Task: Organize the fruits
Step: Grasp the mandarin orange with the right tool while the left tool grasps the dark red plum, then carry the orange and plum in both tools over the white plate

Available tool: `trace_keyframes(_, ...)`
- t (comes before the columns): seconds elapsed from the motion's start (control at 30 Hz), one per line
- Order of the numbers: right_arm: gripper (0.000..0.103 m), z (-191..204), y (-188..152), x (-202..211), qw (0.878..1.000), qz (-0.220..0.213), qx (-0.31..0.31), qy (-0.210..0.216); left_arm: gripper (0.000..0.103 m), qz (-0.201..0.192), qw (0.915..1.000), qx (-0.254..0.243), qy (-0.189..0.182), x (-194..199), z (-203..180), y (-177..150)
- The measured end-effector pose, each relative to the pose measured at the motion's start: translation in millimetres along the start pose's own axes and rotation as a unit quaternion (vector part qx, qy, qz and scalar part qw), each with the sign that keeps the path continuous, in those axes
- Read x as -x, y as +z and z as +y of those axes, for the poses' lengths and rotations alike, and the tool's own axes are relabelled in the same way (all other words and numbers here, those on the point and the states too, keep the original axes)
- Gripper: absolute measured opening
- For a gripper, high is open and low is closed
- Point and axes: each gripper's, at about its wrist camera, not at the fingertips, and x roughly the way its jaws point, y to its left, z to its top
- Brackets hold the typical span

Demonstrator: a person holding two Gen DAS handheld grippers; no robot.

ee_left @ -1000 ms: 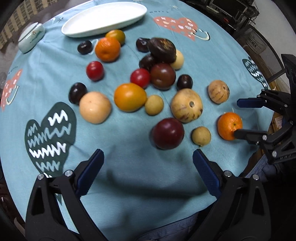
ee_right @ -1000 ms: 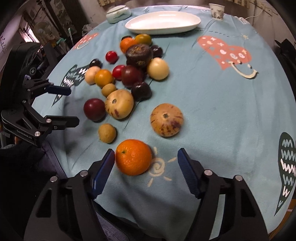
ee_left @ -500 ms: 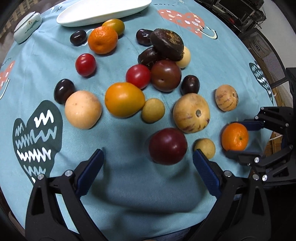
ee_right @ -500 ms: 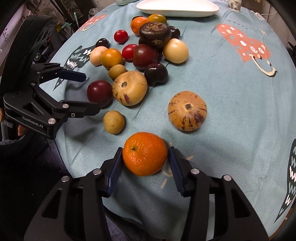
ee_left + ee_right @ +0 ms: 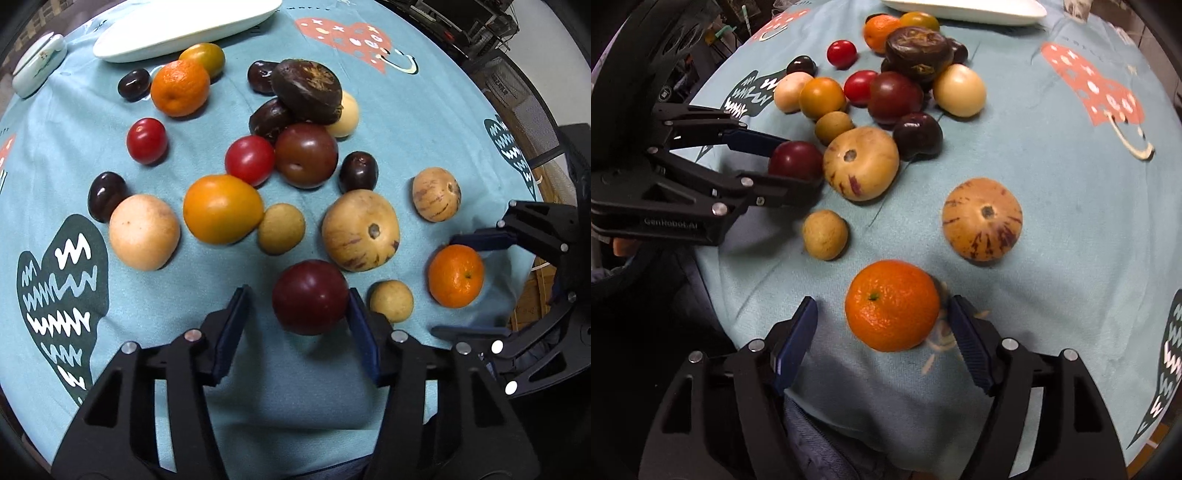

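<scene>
The left hand-held gripper has narrowed around the dark red plum, one pad touching — not yet clamped. The right hand-held gripper, briefly tight on the mandarin right of that plum, now stands wider, grip released.

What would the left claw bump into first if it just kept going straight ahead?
Most likely the dark red plum: it already sits between the fingers of the left claw, close against the right-hand one. Directly behind it lies the big speckled tan fruit. Depth is hard to judge through this lens.
</scene>
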Motion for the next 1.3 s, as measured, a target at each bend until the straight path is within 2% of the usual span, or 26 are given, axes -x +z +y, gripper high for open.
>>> trace_keyframes(0.07, 0.073, -5.0, -0.1, 3.9, 1.0, -0.013, -0.017, 0.014, 0.054, -0.001, 1.0, 0.004, -0.003, -0.2, 0.2, 1.1)
trace_keyframes(0.13, 0.069, -6.9, 0.9, 4.1, 1.0, -0.013, -0.018, 0.004, 0.053, -0.002, 1.0, 0.004, -0.005, 0.7, 2.0, 0.4)
trace_keyframes(0.17, 0.059, -7.8, 0.9, 1.3, 1.0, -0.002, -0.016, 0.007, 0.05, -0.002, 1.0, 0.002, -0.007, 0.7, 1.3, 0.7)
trace_keyframes(0.2, 0.051, -9.1, 0.3, 0.9, 1.0, -0.001, -0.016, 0.005, 0.039, -0.003, 0.9999, -0.001, -0.013, 0.9, -0.2, 1.2)
trace_keyframes(0.27, 0.045, -7.2, -0.1, 1.8, 1.0, -0.001, -0.011, 0.009, 0.039, -0.003, 0.9999, -0.006, -0.013, 0.0, -3.8, 1.3)
trace_keyframes(0.5, 0.044, -16.2, -7.4, 15.6, 0.999, -0.008, -0.028, 0.031, 0.039, -0.003, 0.9999, -0.001, -0.011, 3.1, -0.6, 0.3)
trace_keyframes(0.7, 0.044, -14.0, 0.4, 26.2, 0.998, -0.035, -0.033, 0.041, 0.039, -0.016, 0.9998, 0.007, -0.006, 17.3, 6.7, -0.9)
trace_keyframes(0.87, 0.044, -1.9, 26.3, 32.5, 0.997, -0.065, -0.017, 0.044, 0.039, -0.031, 0.9994, 0.013, 0.0, 27.8, 7.0, 6.4)
trace_keyframes(1.0, 0.045, 10.0, 60.2, 37.6, 0.994, -0.101, 0.001, 0.044, 0.039, -0.042, 0.9986, 0.03, 0.01, 36.3, 11.9, 17.6)
trace_keyframes(1.13, 0.045, 10.5, 83.8, 51.1, 0.99, -0.132, 0.009, 0.044, 0.039, -0.059, 0.9961, 0.057, 0.032, 48.3, 22.4, 33.9)
trace_keyframes(1.3, 0.045, 1.4, 104.0, 60.1, 0.988, -0.149, -0.005, 0.041, 0.039, -0.075, 0.993, 0.07, 0.059, 60.8, 32.6, 50.9)
